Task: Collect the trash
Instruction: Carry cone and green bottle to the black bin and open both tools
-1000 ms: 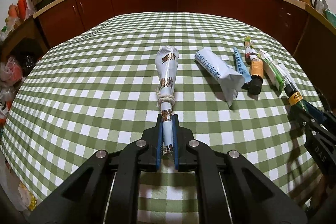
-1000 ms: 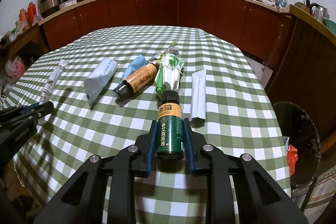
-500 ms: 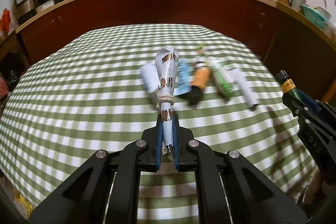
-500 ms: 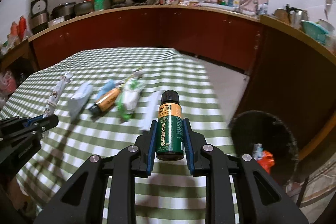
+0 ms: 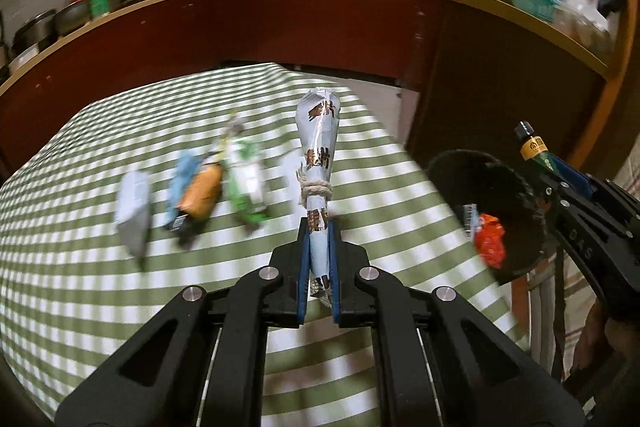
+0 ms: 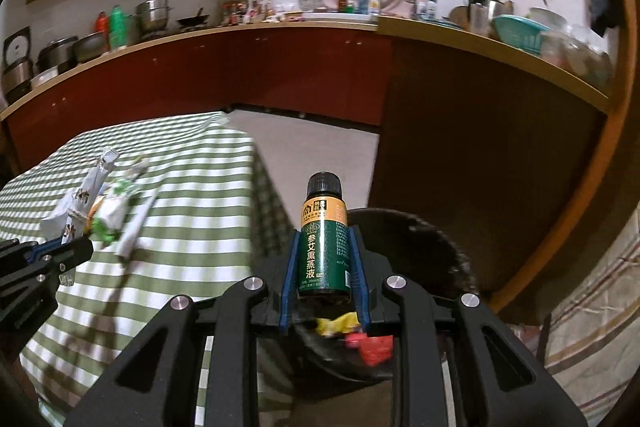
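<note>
We've got our left gripper (image 5: 319,259) clamped on a rolled wrapper (image 5: 318,163) tied with string, held above the near edge of the checked table (image 5: 80,287), where a blurred row of litter (image 5: 200,191) lies to the left of it. Our right gripper (image 6: 324,267) is squeezed tight on a green bottle (image 6: 323,239) with a black cap, right over the black bin (image 6: 432,239) that stands beside the table. Red and yellow scraps (image 6: 360,335) show inside the bin under the bottle.
</note>
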`<state>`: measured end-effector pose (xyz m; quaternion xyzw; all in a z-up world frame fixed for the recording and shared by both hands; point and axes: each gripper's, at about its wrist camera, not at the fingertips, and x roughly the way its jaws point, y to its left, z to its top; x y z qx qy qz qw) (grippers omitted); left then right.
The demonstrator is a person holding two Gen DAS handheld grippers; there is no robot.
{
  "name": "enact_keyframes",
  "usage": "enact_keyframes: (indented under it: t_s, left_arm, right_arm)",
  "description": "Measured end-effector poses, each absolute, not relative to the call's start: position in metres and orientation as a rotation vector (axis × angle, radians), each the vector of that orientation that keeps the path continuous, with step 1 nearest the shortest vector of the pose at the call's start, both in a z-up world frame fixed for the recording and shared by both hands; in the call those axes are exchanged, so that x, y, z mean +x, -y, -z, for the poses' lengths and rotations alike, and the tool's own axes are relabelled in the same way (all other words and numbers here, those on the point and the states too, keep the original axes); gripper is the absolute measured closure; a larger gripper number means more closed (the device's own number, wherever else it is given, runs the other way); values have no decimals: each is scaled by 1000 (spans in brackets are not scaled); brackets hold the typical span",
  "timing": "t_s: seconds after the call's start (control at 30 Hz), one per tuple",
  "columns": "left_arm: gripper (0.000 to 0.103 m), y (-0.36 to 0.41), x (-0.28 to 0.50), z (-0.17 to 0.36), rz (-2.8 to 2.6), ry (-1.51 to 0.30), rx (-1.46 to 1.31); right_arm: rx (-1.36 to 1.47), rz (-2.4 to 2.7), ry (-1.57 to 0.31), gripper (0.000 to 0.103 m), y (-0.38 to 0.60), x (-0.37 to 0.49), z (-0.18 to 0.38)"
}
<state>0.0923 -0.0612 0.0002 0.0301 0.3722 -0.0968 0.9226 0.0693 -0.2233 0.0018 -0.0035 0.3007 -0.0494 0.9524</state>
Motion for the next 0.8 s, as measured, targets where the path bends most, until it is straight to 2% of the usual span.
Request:
enact_keyframes:
  t_s: [0.37,0.8]
  left_arm:
    - [95,135,112,13,276,-790,124]
    - [95,177,126,24,303,-806,176]
  right_arm:
    - [35,153,-616,78,269,70,7]
    - [79,160,-631,78,293,82,17]
